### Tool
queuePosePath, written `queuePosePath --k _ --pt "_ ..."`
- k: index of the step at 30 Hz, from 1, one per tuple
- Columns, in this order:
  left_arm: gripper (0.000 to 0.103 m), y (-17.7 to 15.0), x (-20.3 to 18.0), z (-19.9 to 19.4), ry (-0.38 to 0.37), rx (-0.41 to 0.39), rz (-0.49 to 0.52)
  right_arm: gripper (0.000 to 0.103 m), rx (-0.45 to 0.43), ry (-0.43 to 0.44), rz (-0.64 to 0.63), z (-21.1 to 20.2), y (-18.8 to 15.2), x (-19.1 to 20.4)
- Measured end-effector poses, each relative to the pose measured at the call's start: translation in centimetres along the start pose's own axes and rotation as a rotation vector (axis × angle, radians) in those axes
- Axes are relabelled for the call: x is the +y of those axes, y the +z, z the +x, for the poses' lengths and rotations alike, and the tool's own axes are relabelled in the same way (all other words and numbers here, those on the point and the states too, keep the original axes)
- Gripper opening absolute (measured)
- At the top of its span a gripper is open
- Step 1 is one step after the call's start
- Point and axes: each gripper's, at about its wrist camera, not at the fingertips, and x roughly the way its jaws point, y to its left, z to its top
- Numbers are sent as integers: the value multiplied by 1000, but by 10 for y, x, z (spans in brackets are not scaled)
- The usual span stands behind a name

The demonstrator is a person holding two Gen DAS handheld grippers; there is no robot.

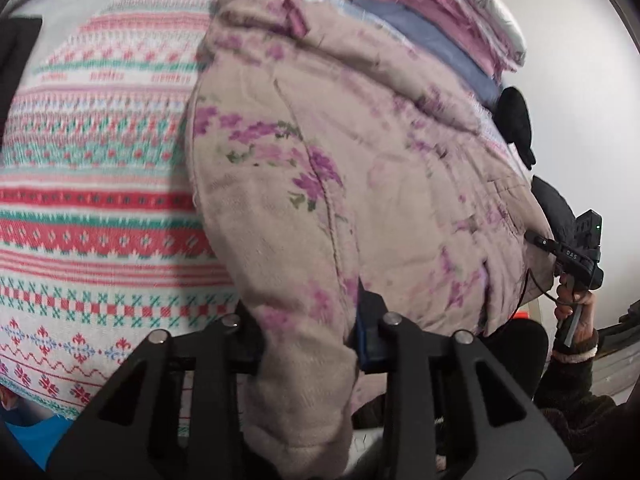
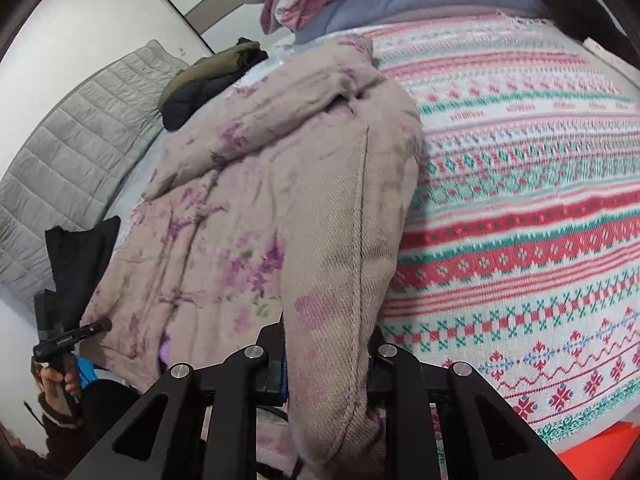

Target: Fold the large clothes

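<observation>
Both tongs, left [image 1: 310, 344] and right [image 2: 326, 354], pinch the floral garment [image 1: 340, 168] (long axis running away from them).

A patterned knit blanket [image 2: 520, 208] in red, green and white bands covers the bed. At its far edge lie folded pink and blue bedding [image 2: 360, 4]; an olive and black jacket [image 2: 208, 80] sits near a grey quilted headboard [image 2: 72, 140].

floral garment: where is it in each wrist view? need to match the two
Left wrist: floral garment fills centre and right, its near fold between the left gripper fingers.
Right wrist: it fills centre-left, a fold clamped in the right gripper.
Shared landmark: patterned blanket beneath it.
</observation>
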Motion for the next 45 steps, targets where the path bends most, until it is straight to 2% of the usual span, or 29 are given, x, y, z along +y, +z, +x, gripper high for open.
queuePosePath --k 5,11,14,21,27,32,36,40,42,45 --pt "30 20 -13 -25 -52 -117 15 19 -88 40 -50 -24 25 29" --pt "30 60 -17 -49 -121 -262 -14 19 -192 79 -76 -34 74 58" --pt "30 85 -16 -54 -111 -319 -25 19 -239 83 -65 -30 103 65" --pt "30 149 -4 -52 -86 -416 -70 19 -342 107 2 -16 173 53" --pt "33 210 20 -13 -51 -413 -141 20 -361 88 69 26 230 28" --pt "37 250 41 51 55 -372 -194 21 -283 -3 95 99 270 12" --pt "43 260 50 102 172 -329 -149 22 -231 -110 49 156 274 3" --pt "45 257 40 119 258 -380 -59 24 -240 -217 -61 185 273 11" --pt "46 257 37 117 274 -380 -45 27 -235 -240 -81 187 272 15" --pt "51 258 37 107 251 -361 -52 30 -222 -218 -70 177 273 15"
